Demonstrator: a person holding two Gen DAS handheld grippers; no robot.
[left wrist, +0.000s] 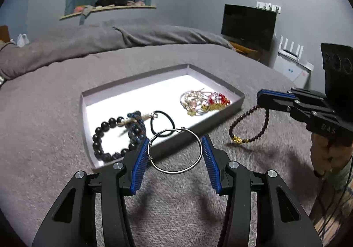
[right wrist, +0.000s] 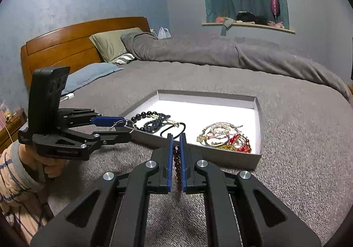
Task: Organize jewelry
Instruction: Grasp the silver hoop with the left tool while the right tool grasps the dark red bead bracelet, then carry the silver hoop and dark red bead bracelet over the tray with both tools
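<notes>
Grippers held one piece each: left gripper (left wrist: 175,154) a wire hoop (left wrist: 175,151), right gripper (right wrist: 175,158) a bead bracelet (left wrist: 249,125); both needed gentle lowering into the tray (left wrist: 123,84).

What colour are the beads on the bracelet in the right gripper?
Dark reddish-brown, with gold beads at the bottom of the bracelet; left wrist view shows it best.

Each camera rides low behind its own gripper, looking forward and downward along the fingers, close over the grey bedspread (left wrist: 55,136). Both views share the shallow tray (left wrist: 240,101) and each other's gripper, left camera facing rightward, right camera leftward.
</notes>
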